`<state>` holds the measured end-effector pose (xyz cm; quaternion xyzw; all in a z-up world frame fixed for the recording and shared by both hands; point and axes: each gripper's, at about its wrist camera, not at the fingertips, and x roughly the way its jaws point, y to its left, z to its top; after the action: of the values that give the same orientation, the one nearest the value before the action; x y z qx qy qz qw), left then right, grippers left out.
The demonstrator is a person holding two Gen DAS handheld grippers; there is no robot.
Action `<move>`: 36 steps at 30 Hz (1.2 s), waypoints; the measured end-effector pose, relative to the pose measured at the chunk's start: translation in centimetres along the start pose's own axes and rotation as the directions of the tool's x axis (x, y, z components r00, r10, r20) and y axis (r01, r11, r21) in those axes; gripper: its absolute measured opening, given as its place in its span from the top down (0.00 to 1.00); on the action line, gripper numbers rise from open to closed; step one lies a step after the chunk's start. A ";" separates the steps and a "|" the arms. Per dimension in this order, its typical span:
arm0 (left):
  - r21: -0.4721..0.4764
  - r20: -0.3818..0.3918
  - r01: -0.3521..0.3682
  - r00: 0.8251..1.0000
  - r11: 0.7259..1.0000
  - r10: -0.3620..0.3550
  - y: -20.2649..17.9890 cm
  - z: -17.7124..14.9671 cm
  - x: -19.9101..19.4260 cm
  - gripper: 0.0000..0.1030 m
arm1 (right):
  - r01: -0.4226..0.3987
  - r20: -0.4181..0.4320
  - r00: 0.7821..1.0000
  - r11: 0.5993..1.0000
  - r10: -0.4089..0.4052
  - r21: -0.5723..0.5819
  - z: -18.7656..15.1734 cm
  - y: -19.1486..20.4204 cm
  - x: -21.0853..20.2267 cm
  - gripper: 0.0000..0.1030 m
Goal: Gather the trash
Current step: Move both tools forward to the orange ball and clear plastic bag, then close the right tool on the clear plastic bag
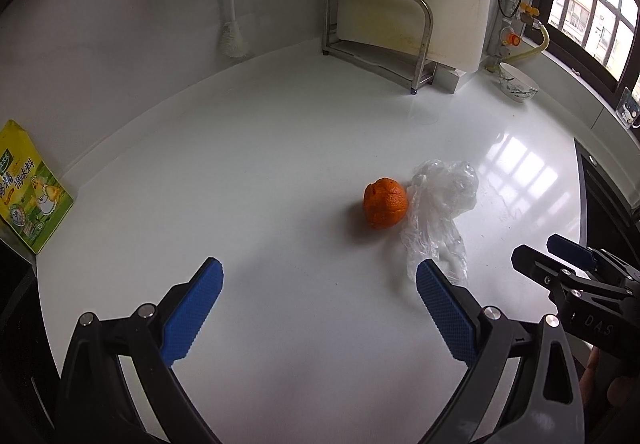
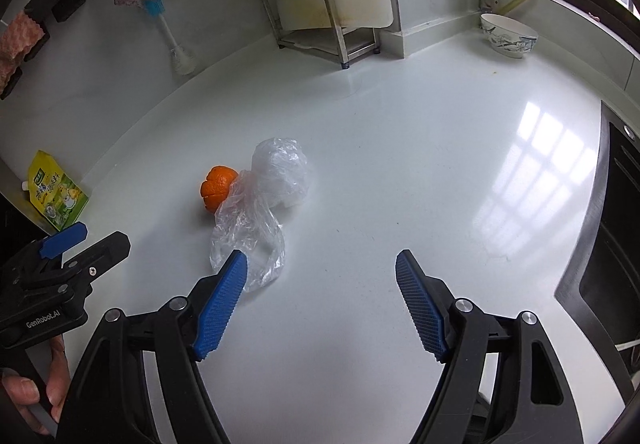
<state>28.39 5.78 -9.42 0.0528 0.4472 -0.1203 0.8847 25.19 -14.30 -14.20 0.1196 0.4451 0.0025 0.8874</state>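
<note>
Trash: orange peel (image 1: pixel 385 203) touching crumpled clear plastic bag (image 1: pixel 440 211), frame centre | peel partly hidden behind bag in right view | left gripper (image 1: pixel 319 286), right gripper (image 2: pixel 322 276) both wide, empty

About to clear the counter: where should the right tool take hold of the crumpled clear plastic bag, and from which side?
Probably the loose flat tail of the plastic bag, nearest the open right tool. Come from above on the near side, pinching across the thin folds. The puffed far end touches the orange peel, so gripping there risks nudging it.
</note>
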 end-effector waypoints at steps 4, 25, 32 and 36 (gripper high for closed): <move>0.002 -0.005 0.011 1.000 1.000 -0.011 1.0 0.6 1.3 0.07 | -0.008 -0.003 1.000 1.000 0.008 -0.003 1.0 1.1 1.6 0.29; -0.004 -0.007 0.048 0.999 0.999 -0.048 2.8 1.8 4.3 0.07 | 0.033 -0.012 0.999 0.999 -0.032 0.007 4.5 2.6 8.0 0.30; -0.006 -0.015 0.060 0.998 0.998 -0.060 2.1 1.7 5.0 0.07 | -0.009 -0.005 1.000 1.000 0.009 0.010 4.3 2.5 7.8 0.67; -0.016 -0.016 0.077 0.997 0.997 -0.077 1.7 1.8 5.1 0.07 | -0.029 0.004 1.000 0.999 0.029 0.019 4.2 2.3 7.4 0.78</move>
<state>33.16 6.24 -12.46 0.0297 0.4570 -0.1505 0.8761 33.18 -12.14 -17.12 0.1345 0.4416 0.0110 0.8870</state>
